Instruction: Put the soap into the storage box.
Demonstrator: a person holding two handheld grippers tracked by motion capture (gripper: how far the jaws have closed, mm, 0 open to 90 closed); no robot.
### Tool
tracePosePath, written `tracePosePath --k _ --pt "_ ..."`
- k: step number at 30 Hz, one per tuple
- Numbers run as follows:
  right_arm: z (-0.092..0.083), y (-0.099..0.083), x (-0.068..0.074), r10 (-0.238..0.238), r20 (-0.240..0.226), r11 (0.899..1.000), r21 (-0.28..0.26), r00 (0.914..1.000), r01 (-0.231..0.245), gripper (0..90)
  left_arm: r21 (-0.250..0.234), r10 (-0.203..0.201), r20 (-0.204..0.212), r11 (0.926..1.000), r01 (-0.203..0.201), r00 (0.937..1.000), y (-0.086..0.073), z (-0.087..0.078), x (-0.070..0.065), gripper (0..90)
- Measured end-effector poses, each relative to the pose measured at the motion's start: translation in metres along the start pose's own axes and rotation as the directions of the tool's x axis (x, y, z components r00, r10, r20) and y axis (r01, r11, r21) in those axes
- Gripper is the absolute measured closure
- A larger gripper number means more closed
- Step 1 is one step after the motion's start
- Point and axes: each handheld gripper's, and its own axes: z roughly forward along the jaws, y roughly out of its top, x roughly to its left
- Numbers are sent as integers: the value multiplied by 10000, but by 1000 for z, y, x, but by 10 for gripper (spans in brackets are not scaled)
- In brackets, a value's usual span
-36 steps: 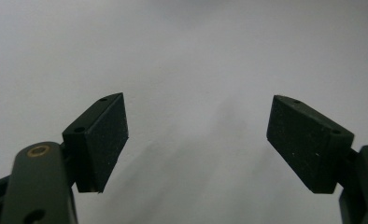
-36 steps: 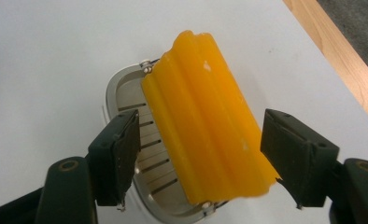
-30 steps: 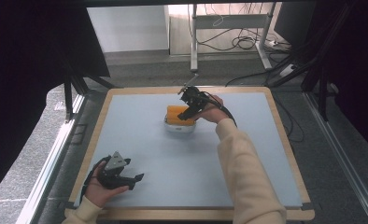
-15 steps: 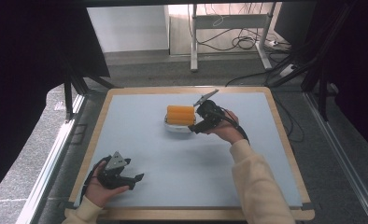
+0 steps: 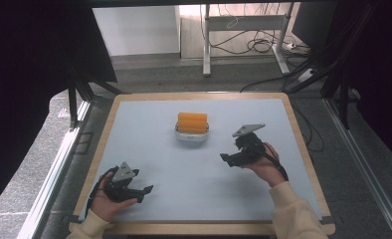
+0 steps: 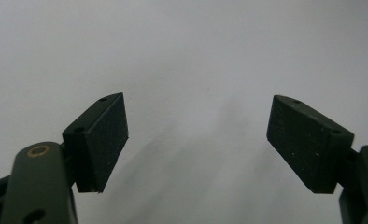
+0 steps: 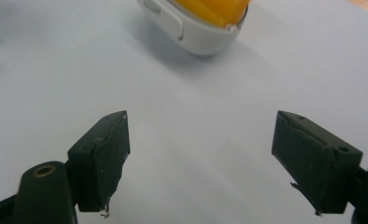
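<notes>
An orange block (image 5: 192, 122) sits in a white dish (image 5: 192, 136) mid-table, long axis crosswise, at ten o'clock from the nearer right gripper (image 5: 232, 160), whose jaws are apart and empty, while the left gripper (image 5: 143, 191), jaws also apart, rests far off at seven o'clock; the block's top is cut off in the right gripper view.

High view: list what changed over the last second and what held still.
The right gripper left the orange item in the white dish and drew back toward the person, to the table's right side, jaws open and empty. The dish with its orange item, the left gripper at the near left and the table stayed put.
</notes>
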Motion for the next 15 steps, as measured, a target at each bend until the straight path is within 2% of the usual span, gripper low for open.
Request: tracePosePath --k 7,11,15 --pt "-13 -40 9 308 128 9993 -210 9994 -305 179 60 33 -27 10000 -33 10000 0 1 -1 202" --pt "-15 -46 10 472 29 9983 -331 9989 -471 174 75 34 -44 10000 -33 10000 0 2 -1 202" --pt "-14 -41 14 289 209 9978 -605 9994 -276 154 60 21 -81 10000 -21 10000 0 2 0 202"
